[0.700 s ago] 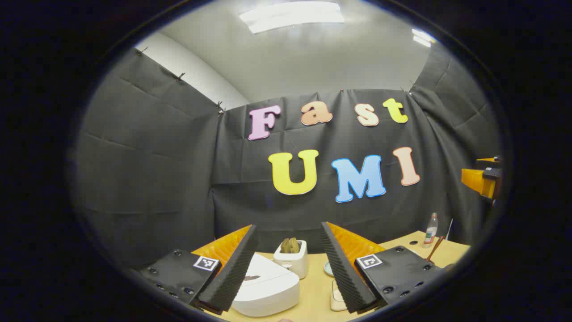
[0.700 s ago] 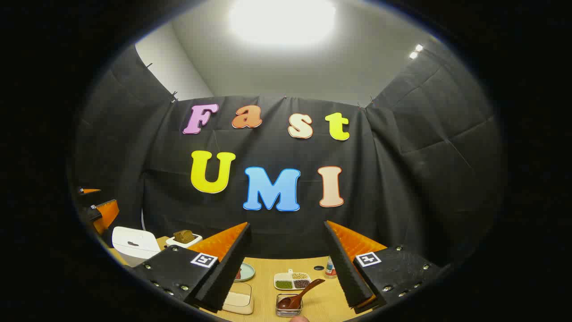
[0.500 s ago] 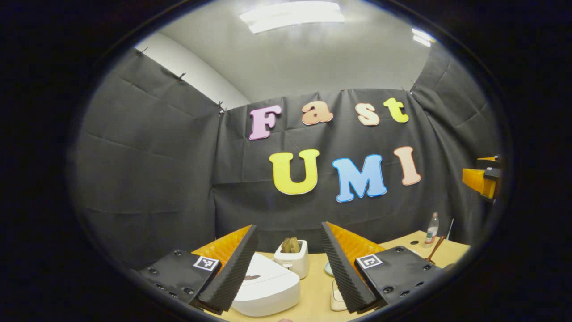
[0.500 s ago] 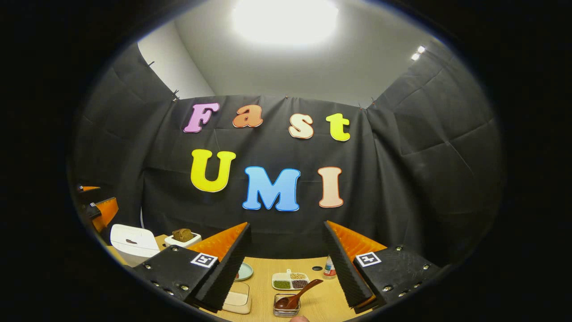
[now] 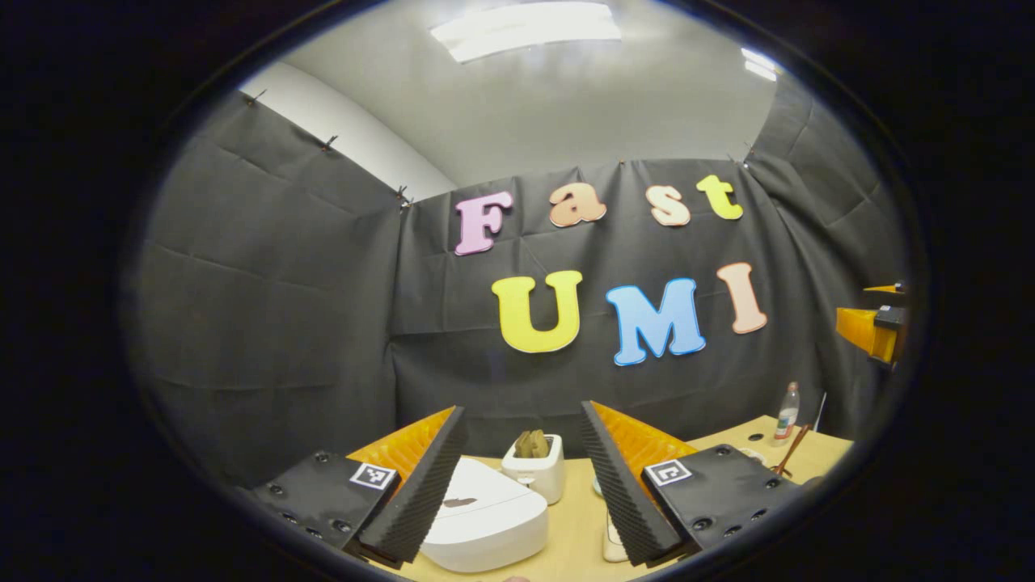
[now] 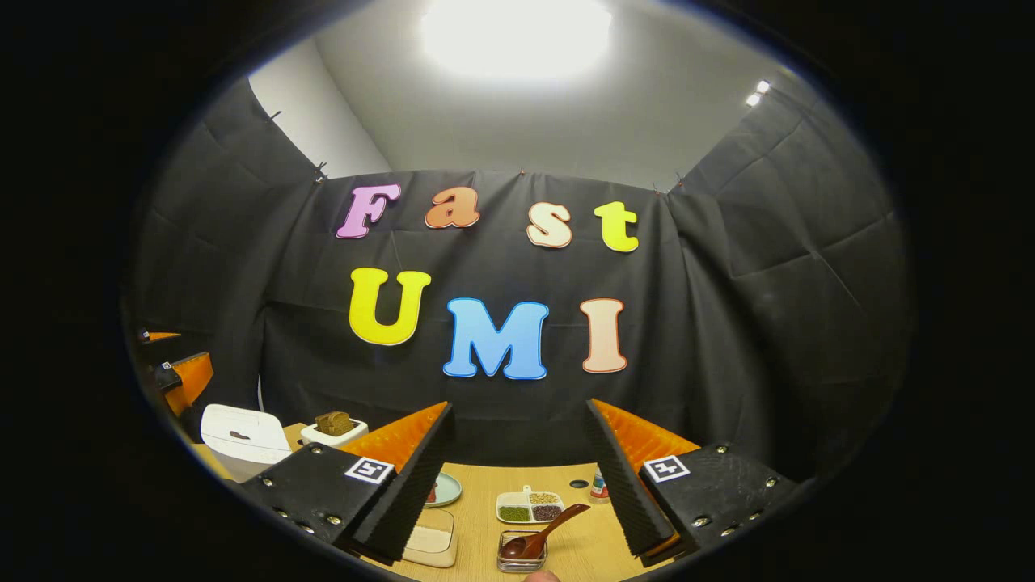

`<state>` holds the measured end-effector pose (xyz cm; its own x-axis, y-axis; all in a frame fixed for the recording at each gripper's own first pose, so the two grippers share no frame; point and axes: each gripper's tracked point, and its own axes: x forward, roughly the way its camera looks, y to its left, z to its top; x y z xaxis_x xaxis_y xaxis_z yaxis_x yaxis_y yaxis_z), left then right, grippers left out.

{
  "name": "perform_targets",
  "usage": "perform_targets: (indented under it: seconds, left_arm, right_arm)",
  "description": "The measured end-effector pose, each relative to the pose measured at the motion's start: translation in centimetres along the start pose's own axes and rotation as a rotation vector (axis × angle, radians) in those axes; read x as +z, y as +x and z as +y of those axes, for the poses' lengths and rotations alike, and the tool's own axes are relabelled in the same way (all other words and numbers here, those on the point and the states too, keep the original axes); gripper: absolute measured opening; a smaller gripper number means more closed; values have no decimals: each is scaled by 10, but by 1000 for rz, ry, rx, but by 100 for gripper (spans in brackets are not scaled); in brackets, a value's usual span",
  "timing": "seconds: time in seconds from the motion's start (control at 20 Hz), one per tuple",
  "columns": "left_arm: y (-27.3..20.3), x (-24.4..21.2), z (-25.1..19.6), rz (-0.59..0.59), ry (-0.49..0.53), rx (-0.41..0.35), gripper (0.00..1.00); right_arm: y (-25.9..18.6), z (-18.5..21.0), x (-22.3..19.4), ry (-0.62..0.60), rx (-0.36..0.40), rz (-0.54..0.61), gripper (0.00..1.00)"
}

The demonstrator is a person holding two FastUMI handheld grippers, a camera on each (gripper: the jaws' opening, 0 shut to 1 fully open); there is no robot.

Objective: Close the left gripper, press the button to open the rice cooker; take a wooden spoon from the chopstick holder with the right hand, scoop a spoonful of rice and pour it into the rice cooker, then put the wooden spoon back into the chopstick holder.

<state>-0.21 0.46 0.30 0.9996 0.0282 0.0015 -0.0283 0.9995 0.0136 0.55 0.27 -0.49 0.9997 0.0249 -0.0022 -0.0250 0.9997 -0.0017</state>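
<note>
My left gripper (image 5: 524,477) hangs wide apart and empty above the closed white rounded rice cooker (image 5: 485,521) on the light wooden table (image 5: 574,517). My right gripper (image 6: 521,477) is equally wide and empty; the brown wooden spoon (image 6: 540,533) rests in a small clear square holder (image 6: 521,558) below it.

- Left tool (image 5: 521,477) held above worktop (image 5: 576,517), jaws apart, empty.
- White rice cooker (image 5: 485,521) below, lid down.
- White holder (image 5: 535,473) just behind cooker.
</note>
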Motion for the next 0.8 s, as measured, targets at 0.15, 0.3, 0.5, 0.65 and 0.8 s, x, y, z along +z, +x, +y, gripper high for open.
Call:
perform_targets:
  seconds: [0.15,0.3,0.5,0.65,0.8]
  left_arm:
    - [1,0,2,1,0,8,99]
    - [3,-1,3,0,-8,12,99]
    - [8,2,6,-8,-7,16,94]
    - [7,6,7,-26,-5,10,64]
    - [10,0,6,-11,-12,-1,38]
  right_arm:
    - [3,2,-1,-6,5,-3,96]
    - [4,3,-1,-11,8,-2,96]
    - [4,3,0,-20,4,-5,96]
    - [4,3,-1,-21,0,-4,96]
    - [4,6,-3,-21,1,-1,96]
